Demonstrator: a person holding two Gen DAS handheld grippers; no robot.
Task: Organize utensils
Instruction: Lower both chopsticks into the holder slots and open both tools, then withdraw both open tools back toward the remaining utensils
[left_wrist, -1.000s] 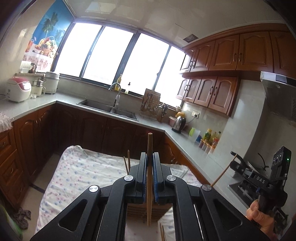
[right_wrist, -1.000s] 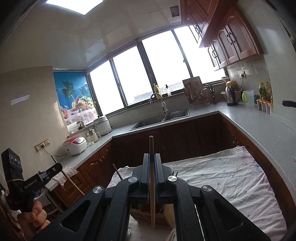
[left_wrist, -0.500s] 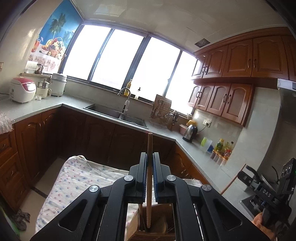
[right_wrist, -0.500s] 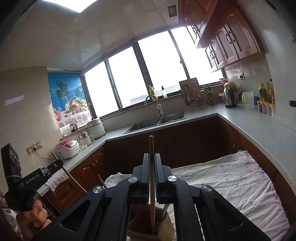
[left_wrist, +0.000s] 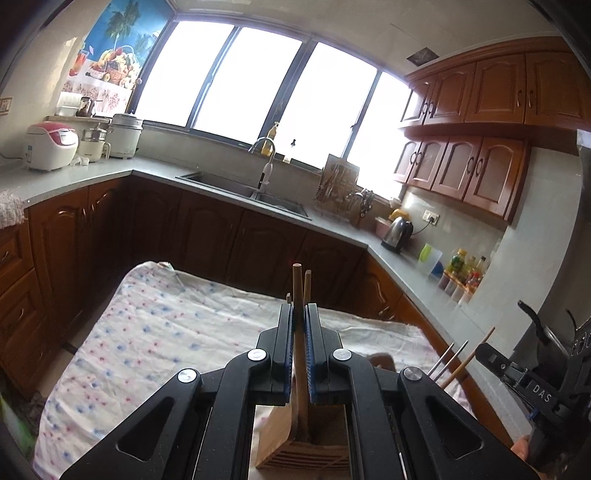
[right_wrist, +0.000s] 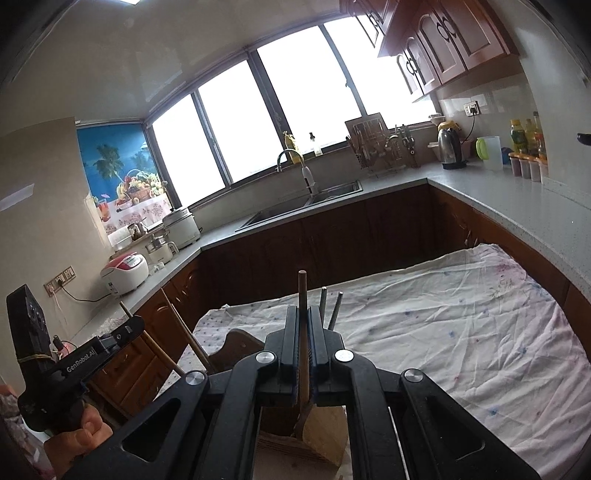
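1. Our left gripper (left_wrist: 300, 354) is clenched on a wooden chopstick (left_wrist: 298, 295), held upright, its lower end down inside the wooden holder (left_wrist: 295, 454).
2. Our right gripper (right_wrist: 303, 354) grips another wooden stick (right_wrist: 303, 295) upright, lower end in the same holder (right_wrist: 325, 432).
3. The holder stands on the cloth-covered table (right_wrist: 461, 325), near its front edge.
4. Two metal chopsticks (right_wrist: 330, 306) stand in the holder beside the right gripper's stick.
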